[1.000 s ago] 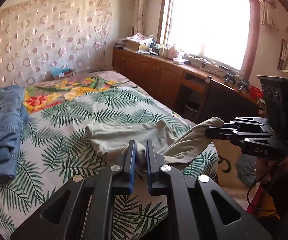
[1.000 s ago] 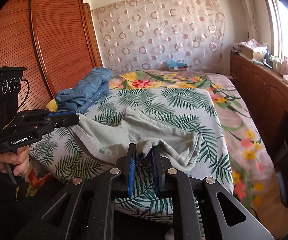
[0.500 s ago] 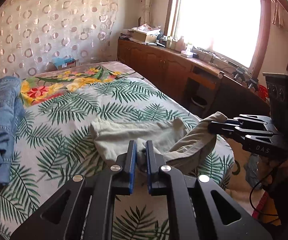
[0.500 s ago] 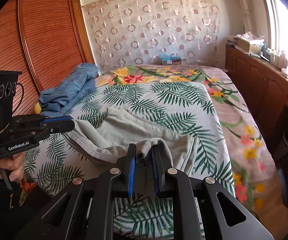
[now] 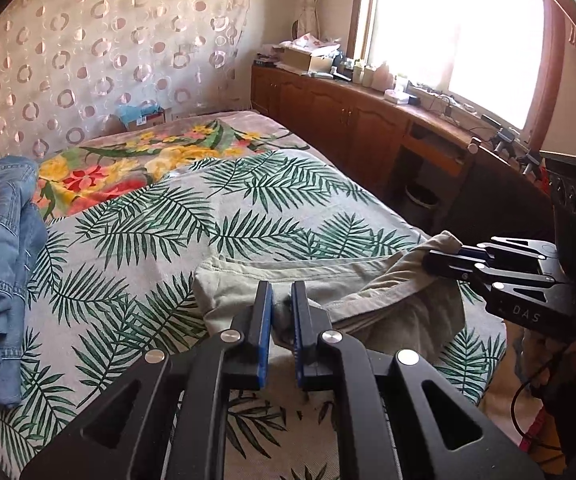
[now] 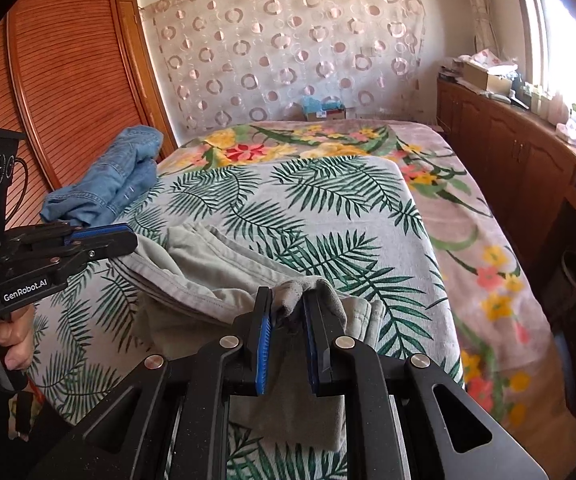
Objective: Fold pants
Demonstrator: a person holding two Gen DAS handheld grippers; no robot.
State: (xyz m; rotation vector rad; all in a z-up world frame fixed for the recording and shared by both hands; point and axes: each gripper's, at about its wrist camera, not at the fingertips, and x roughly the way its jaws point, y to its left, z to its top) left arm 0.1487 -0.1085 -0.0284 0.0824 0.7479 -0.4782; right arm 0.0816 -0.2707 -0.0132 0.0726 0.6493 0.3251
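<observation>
Two grippers, left gripper (image 5: 282,312) and right gripper (image 6: 286,322), each clamp an edge of the grey-green pants (image 5: 328,284) (lying on the leaf-print bed (image 5: 168,240)), mid-fold; next, seemingly, carrying the edge across and laying it down evenly.

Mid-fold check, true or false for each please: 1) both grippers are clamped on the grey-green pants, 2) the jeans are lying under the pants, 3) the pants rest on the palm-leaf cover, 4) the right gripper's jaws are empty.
1) Both grippers grip the pants. True: the left gripper and the right gripper each pinch a bunch of the grey-green pants.
2) The jeans lie under the pants. False: the jeans sit apart, near the wardrobe side of the bed.
3) The pants rest on the palm-leaf cover. True: they lie on the palm-leaf cover, their near edge lifted.
4) The right gripper's jaws are empty. False: pants fabric is pinched between them.
</observation>
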